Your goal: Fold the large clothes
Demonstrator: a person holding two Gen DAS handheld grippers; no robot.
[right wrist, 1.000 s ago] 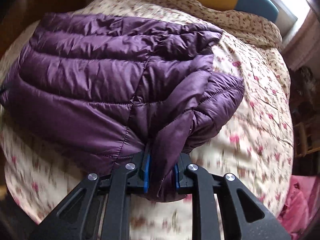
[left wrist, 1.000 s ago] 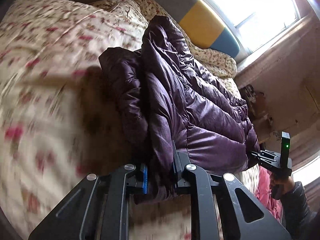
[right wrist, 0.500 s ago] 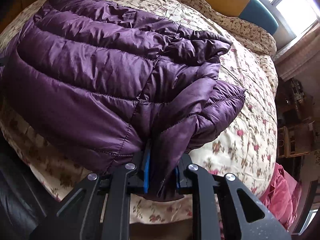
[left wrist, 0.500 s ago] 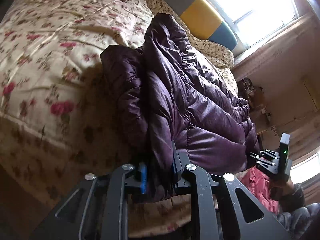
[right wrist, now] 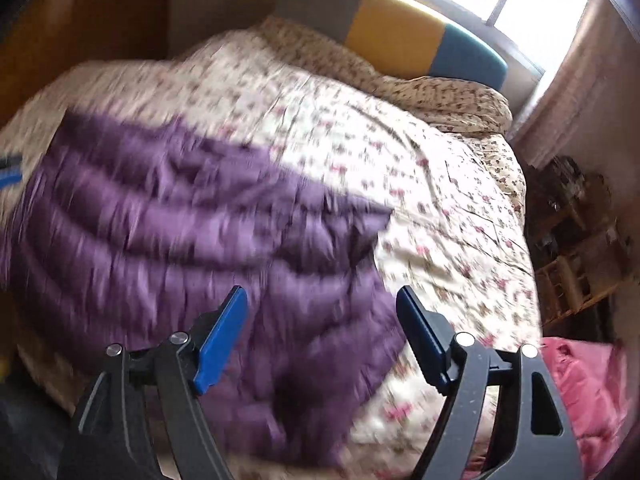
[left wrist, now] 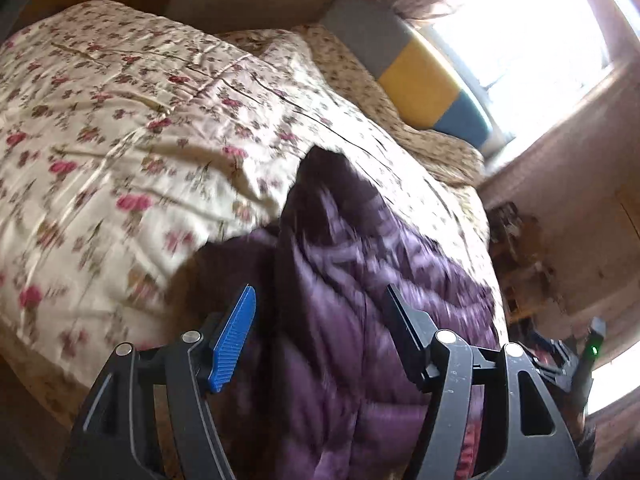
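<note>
Purple quilted down jacket [right wrist: 192,248] lies in a folded bundle on the floral satin bedspread [right wrist: 440,216], just ahead of and below both tongs. The right gripper [right wrist: 320,332] has its jaws opening, the blue pads [right wrist: 220,340] spread wide with nothing pressed between them; the jacket's near edge shows through the gap but sits free on the bed. The left gripper [left wrist: 320,336] is likewise opening, its ribbed blue pad [left wrist: 234,340] clear of the cloth, and the jacket's [left wrist: 360,300] puffy side edge runs forward between its fingers without being pinched. So both tongs are released, holding nothing.

Beyond the fingertips, the bundle reaches towards the middle of the bed. To the right of the right gripper a pink garment [right wrist: 580,392] lies off the bed's edge. Farther out are the grey, yellow and blue headboard [right wrist: 400,24] and a bright window [left wrist: 540,40]. The right-hand tool shows at the lower right of the left wrist view, its green light [left wrist: 594,350] lit. Both views are smeared by motion, so finer creases cannot be read.

The step in hand looks like letting go after a fold. To do it well, the pads should open fully before pulling away, so the slippery shell is not dragged and the fold undone. Down filling springs back, so the top layer may lift; a light press along the fold would help it stay flat.
</note>
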